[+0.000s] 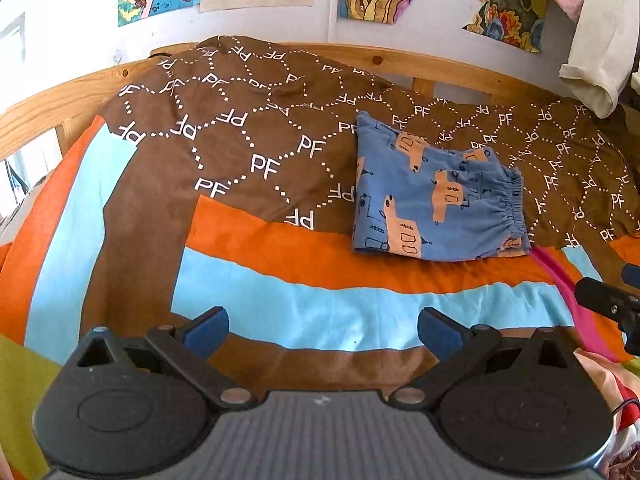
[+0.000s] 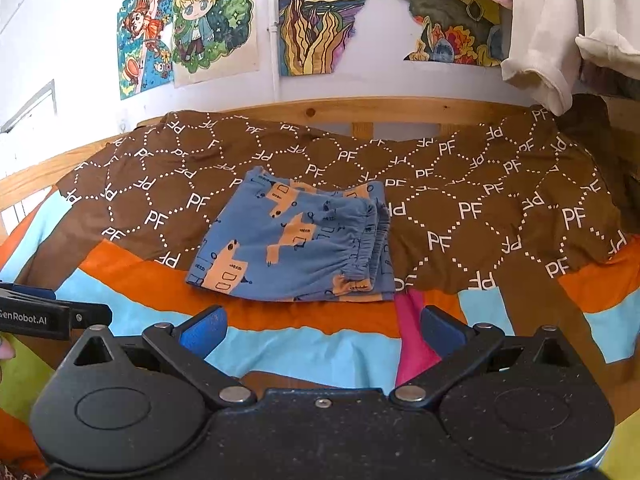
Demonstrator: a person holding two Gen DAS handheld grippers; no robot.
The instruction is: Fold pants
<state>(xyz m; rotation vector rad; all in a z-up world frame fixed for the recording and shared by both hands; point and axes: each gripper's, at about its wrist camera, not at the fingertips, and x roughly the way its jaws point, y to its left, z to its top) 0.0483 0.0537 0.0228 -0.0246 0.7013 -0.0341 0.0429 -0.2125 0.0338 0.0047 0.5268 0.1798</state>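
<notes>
While nothing is held: both tongs hang clear of the cloth, near the front of the bed.
Pants: the blue pants (image 1: 436,196) with orange vehicle prints lie as a compact folded packet on the brown PF-patterned blanket (image 1: 248,136), their near edge over the orange stripe of the bedcover (image 1: 304,308).
Waistband: the gathered elastic waistband (image 2: 370,248) sits at the packet's right side, layers stacked one on another.
Left tongs: the left tongs (image 1: 322,330) stand wide apart with nothing between the blue pads, well short of the pants.
Right tongs: the right tongs (image 2: 322,330) are likewise spread wide and empty, the pants just beyond them.
Task stage: judged from the tidy packet, the folding looks done or nearly so.
Handling: the fabric reads as thin, soft and light; it should drape and slide rather than hold a crease, so layers may slip apart if lifted by one corner.
Where to take hold: the thick elastic waistband gives the firmest bite; the folded left edge (image 2: 216,240) is the second hold, pinching all layers together.
Risk: catching only the top layer would open the packet; the blanket beneath could be pinched as well.
Surroundings: a wooden bed frame (image 2: 360,110) and drawings (image 2: 216,20) on the wall stand behind.
</notes>
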